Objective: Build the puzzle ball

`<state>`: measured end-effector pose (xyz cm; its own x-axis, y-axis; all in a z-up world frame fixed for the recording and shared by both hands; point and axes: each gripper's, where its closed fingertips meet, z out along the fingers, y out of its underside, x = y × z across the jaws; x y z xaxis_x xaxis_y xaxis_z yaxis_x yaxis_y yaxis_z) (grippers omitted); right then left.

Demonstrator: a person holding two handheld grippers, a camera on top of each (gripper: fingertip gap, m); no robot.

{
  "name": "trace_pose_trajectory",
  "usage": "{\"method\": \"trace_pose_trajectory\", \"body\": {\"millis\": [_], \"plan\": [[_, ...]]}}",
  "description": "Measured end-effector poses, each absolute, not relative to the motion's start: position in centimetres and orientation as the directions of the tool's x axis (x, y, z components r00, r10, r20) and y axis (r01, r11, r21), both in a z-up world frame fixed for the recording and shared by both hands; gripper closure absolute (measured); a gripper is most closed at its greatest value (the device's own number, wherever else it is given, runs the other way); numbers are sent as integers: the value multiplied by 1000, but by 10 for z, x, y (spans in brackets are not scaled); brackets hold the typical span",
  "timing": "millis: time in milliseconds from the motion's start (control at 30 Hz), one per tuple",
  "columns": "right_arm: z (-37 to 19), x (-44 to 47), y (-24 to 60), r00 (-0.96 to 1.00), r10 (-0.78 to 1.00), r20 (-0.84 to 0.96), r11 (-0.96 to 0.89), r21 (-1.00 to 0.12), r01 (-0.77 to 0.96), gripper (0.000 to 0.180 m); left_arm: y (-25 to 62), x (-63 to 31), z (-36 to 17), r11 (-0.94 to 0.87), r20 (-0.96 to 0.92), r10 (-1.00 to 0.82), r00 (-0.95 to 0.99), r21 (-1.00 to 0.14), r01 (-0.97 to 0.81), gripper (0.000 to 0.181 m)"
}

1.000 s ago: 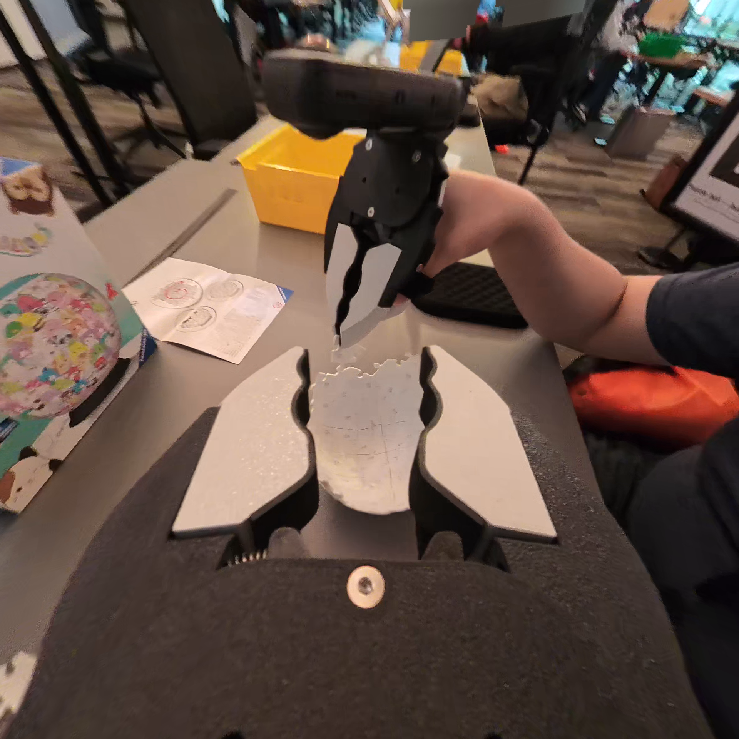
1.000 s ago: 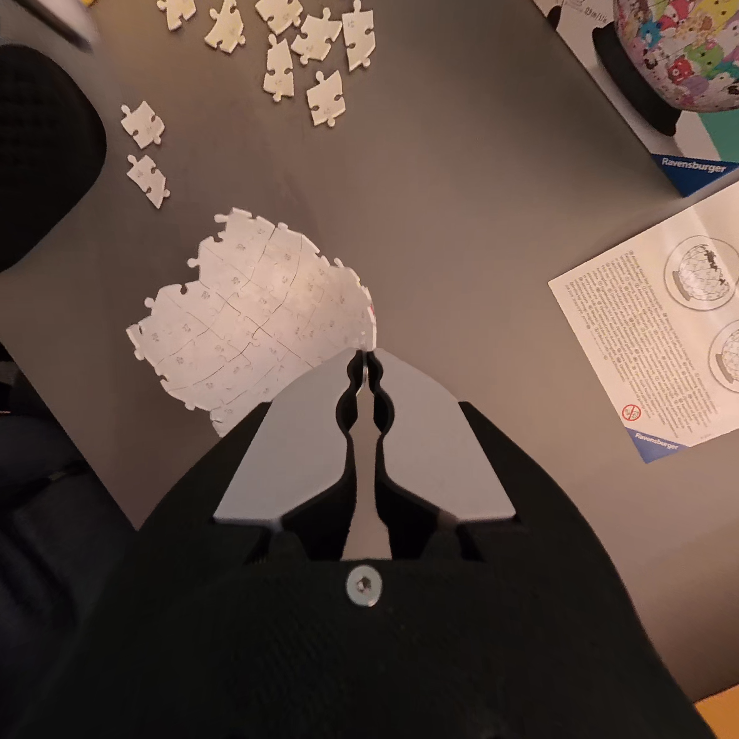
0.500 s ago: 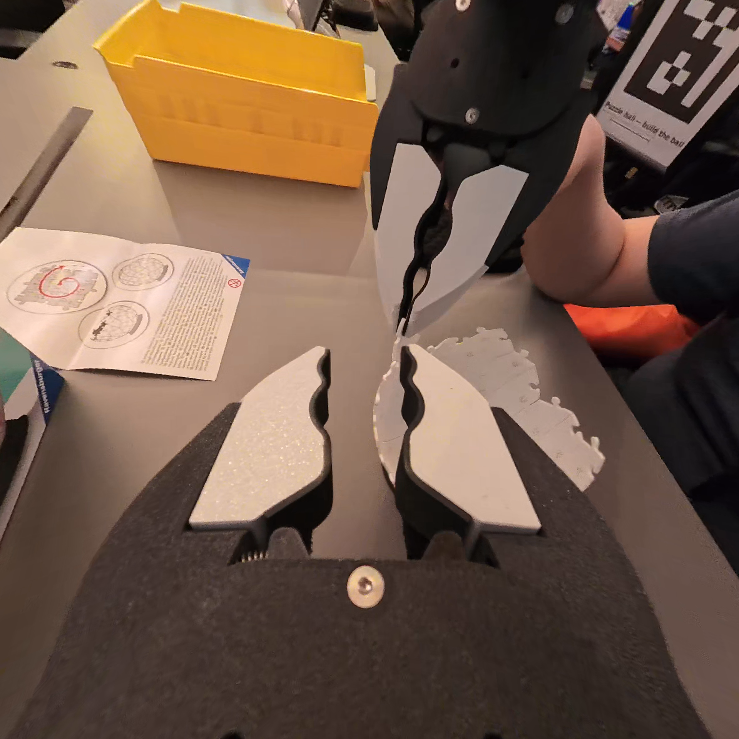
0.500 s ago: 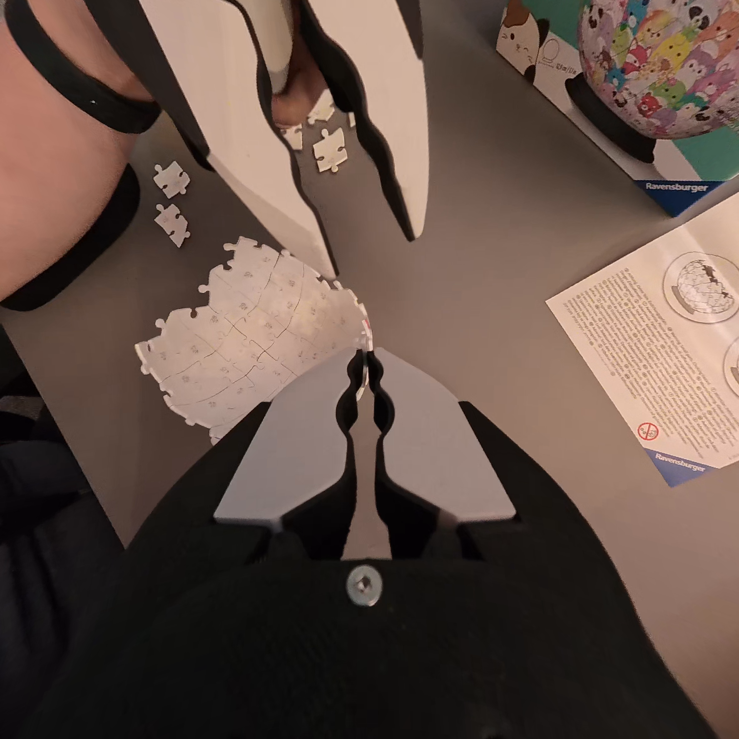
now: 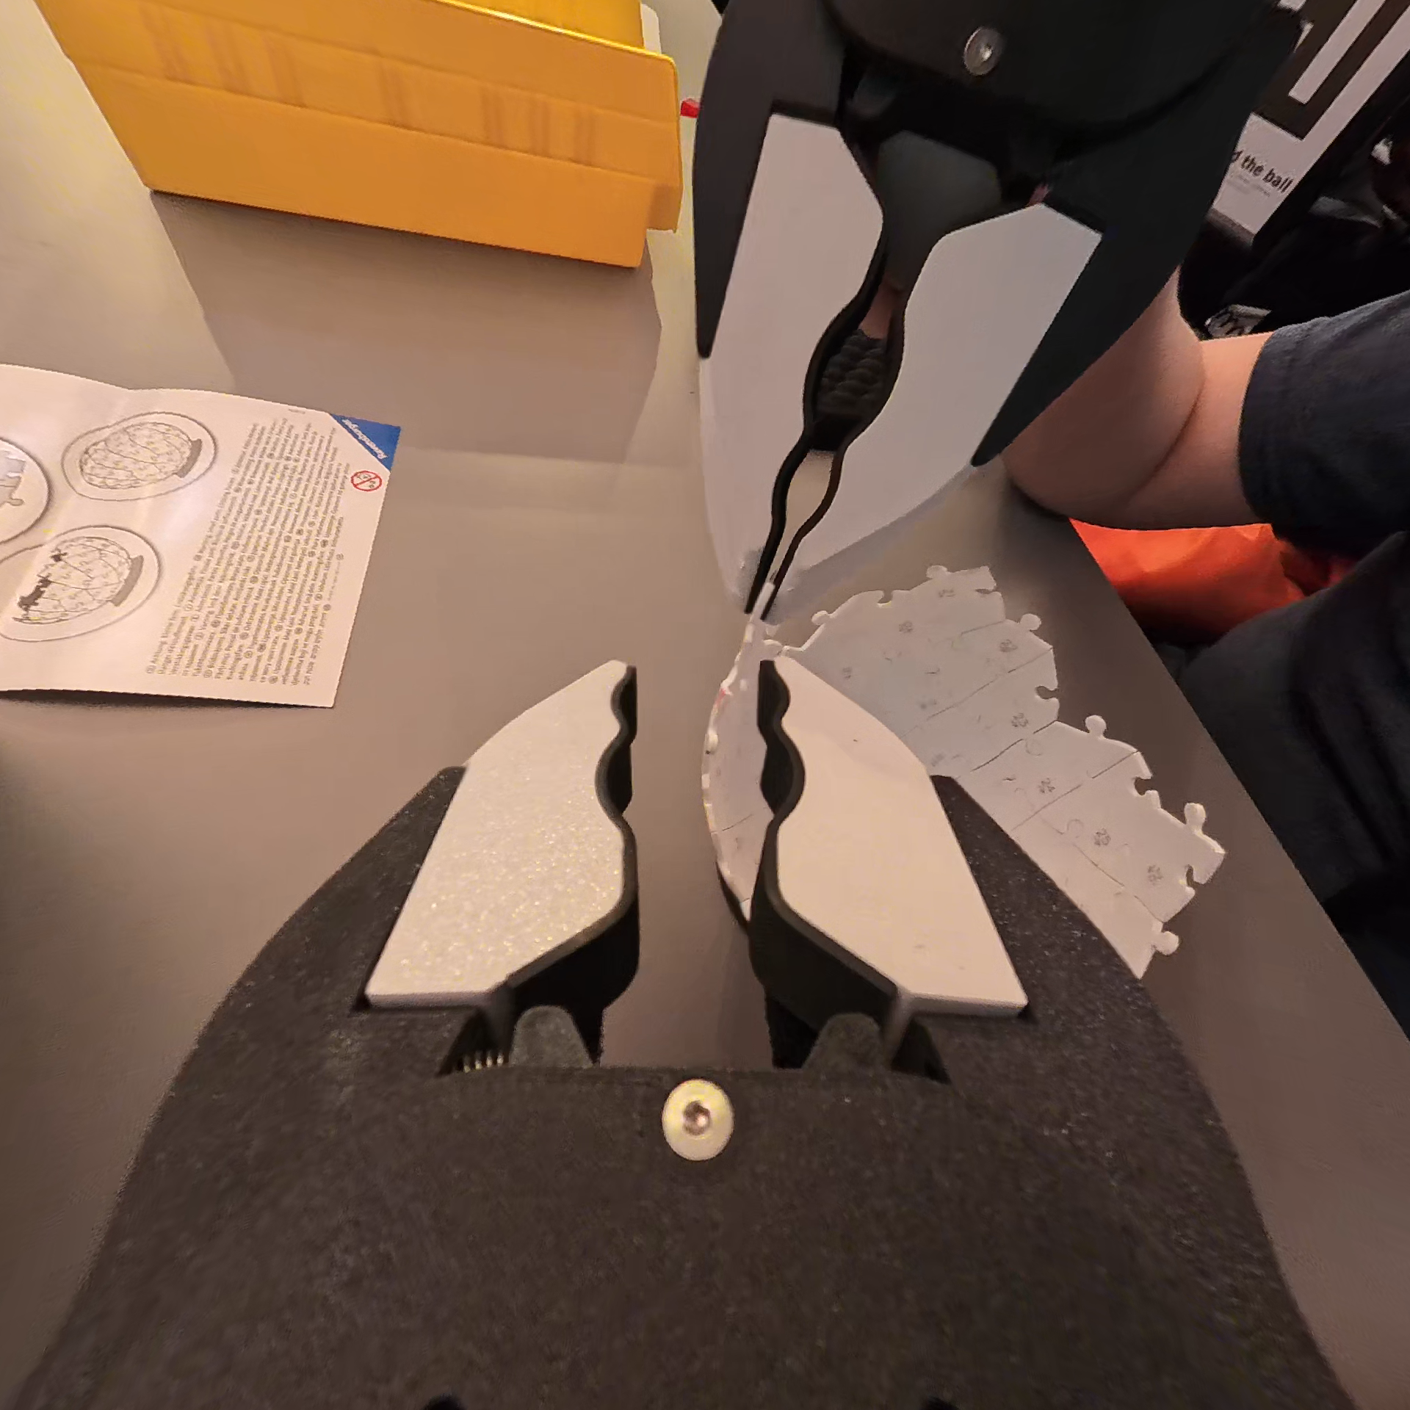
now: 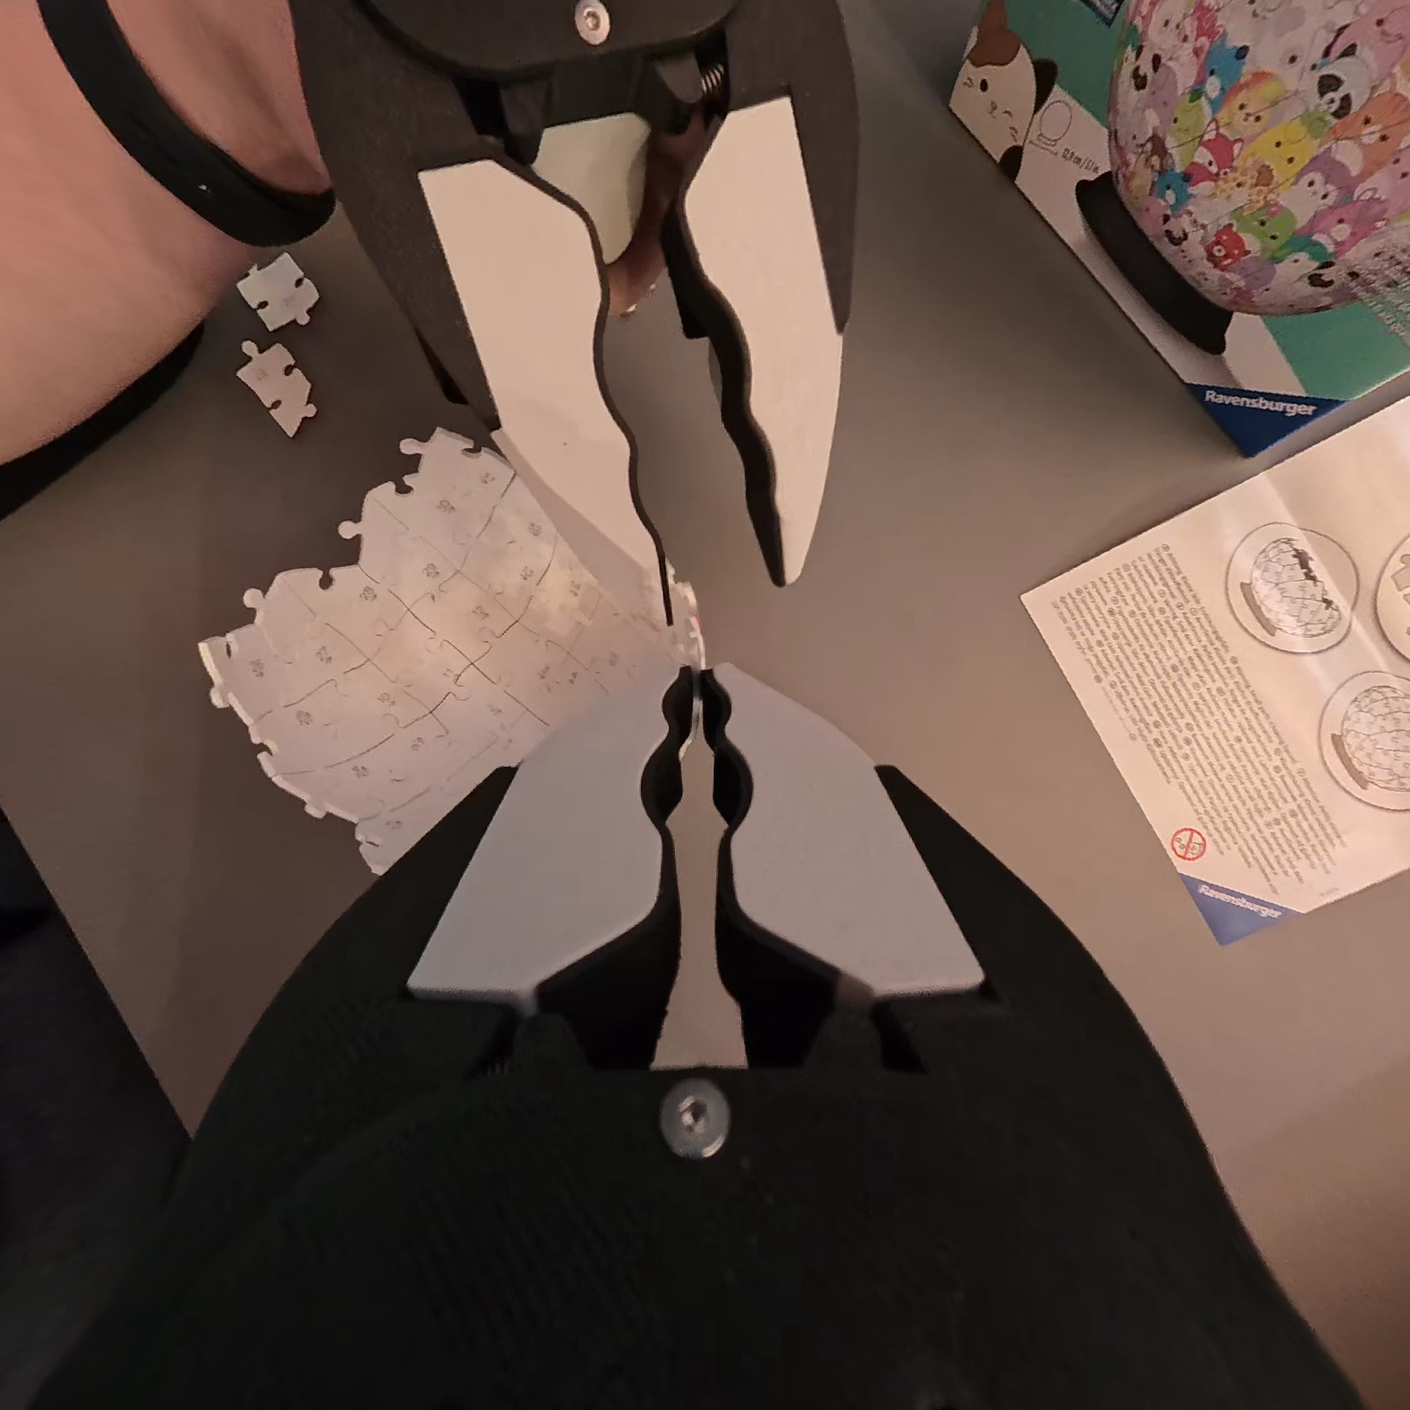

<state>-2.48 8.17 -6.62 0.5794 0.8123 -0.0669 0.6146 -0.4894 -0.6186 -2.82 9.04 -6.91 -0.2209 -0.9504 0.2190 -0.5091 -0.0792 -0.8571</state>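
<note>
Starting at the right gripper (image 6: 696,671): closed tight on the near rim of the assembled puzzle section (image 6: 427,648), pinching only a thin sliver of edge between the tips. Opposite, the left gripper (image 5: 694,667): spread wide, gripping nothing, with the same rim just inside its right finger (image 5: 854,839); whether touching or merely beside, impossible to tell. Outward from the pinch, a curved white shell of interlocked pieces, numbered backs up, fanning across the grey table (image 5: 496,343) towards its near edge, with the far side lifted a little. Likely very light, thin and stiff piece by piece, yet weak at every seam; liable to buckle or shed pieces if lifted from one corner or squeezed across the curve. Best taken at the rim on two sides at once, across a whole piece rather than a protruding tab, with gentle pressure. Further out, two loose pieces (image 6: 276,336) near a forearm, a folded instruction leaflet (image 5: 191,549), the puzzle box (image 6: 1015,99) and, beyond, a yellow bin (image 5: 381,130).
</note>
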Motion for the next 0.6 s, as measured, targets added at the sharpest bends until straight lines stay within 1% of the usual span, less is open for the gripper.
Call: {"method": "trace_pose_trajectory", "body": {"millis": [233, 467, 600], "plan": [[-68, -25, 84, 567, 823, -31, -460, -624, 632, 177, 86, -27, -75, -67, 226, -944, -241, -844, -532, 156], [-70, -26, 86, 567, 824, -12, -451, -618, 644, 176, 88, -25, -73, -85, 238, -940, -243, -856, -510, 157], [-70, -27, 86, 566, 824, -1, -446, -618, 648, 177, 86, -24, -75, -71, 230, -940, -254, -856, -512, 161]]}}
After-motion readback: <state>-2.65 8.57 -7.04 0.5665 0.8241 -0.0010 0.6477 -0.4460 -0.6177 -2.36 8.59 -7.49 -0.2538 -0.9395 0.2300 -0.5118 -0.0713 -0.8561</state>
